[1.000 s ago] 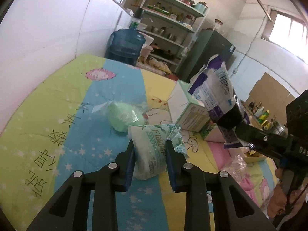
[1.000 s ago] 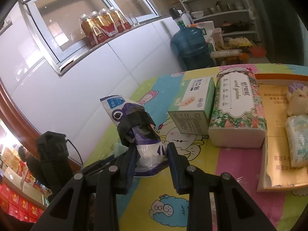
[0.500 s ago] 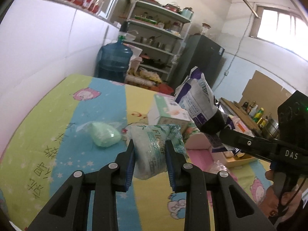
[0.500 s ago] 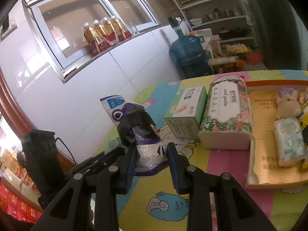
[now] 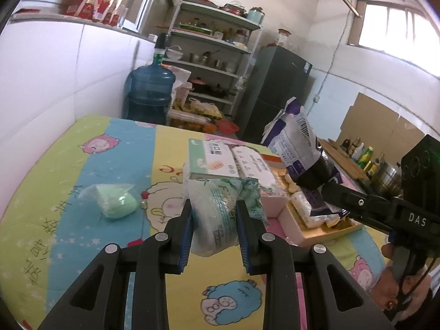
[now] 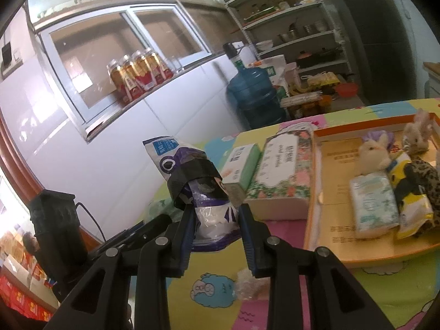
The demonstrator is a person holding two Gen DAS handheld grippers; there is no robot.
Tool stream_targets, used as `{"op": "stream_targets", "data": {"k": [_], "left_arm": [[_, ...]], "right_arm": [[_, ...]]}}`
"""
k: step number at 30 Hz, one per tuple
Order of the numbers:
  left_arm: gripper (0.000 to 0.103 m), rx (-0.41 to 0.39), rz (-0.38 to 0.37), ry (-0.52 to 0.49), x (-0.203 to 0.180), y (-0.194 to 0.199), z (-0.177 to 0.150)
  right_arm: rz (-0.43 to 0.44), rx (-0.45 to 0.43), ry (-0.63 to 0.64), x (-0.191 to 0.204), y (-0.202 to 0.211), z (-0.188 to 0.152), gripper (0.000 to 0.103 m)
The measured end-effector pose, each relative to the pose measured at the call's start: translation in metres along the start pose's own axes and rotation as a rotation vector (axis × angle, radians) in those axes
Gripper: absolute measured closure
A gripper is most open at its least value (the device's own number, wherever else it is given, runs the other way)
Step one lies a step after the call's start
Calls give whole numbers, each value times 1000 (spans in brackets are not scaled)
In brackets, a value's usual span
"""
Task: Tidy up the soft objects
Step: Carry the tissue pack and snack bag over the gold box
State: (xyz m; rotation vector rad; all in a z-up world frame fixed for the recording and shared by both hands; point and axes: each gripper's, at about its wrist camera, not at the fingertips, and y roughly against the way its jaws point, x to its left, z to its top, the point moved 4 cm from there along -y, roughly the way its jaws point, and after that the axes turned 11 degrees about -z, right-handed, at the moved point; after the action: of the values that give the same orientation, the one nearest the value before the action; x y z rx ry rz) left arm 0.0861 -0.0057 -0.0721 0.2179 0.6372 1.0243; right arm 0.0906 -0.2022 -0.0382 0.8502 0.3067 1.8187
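Observation:
My left gripper (image 5: 214, 217) is shut on a white and green tissue pack (image 5: 217, 214), held above the colourful table cover. My right gripper (image 6: 216, 222) is shut on a purple and white soft pouch (image 6: 192, 181) wrapped with black tape; the pouch also shows in the left wrist view (image 5: 298, 148). An orange-rimmed tray (image 6: 327, 192) at the right holds a tissue pack (image 6: 374, 200), plush rabbits (image 6: 371, 151) and a yellow pack (image 6: 407, 192). A green soft item in a clear bag (image 5: 115, 200) lies on the cover at the left.
A green-white tissue box (image 5: 211, 162) and a floral tissue box (image 6: 286, 170) stand side by side against the tray's left edge. A crumpled clear wrapper (image 6: 250, 286) lies near the front. A blue water jug (image 5: 150, 93), shelves and a dark fridge stand behind the table.
Both grippers have risen and moved right toward the tray, each still holding its pack. The green bagged item is left behind on the cover.

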Motion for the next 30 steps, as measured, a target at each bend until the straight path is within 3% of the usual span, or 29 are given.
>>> {"op": "stream_targets", "data": {"k": [30], "left_arm": [[73, 49, -92, -120, -101, -73, 7]], "right_arm": [[-106, -131, -112, -108, 59, 16, 71]]}}
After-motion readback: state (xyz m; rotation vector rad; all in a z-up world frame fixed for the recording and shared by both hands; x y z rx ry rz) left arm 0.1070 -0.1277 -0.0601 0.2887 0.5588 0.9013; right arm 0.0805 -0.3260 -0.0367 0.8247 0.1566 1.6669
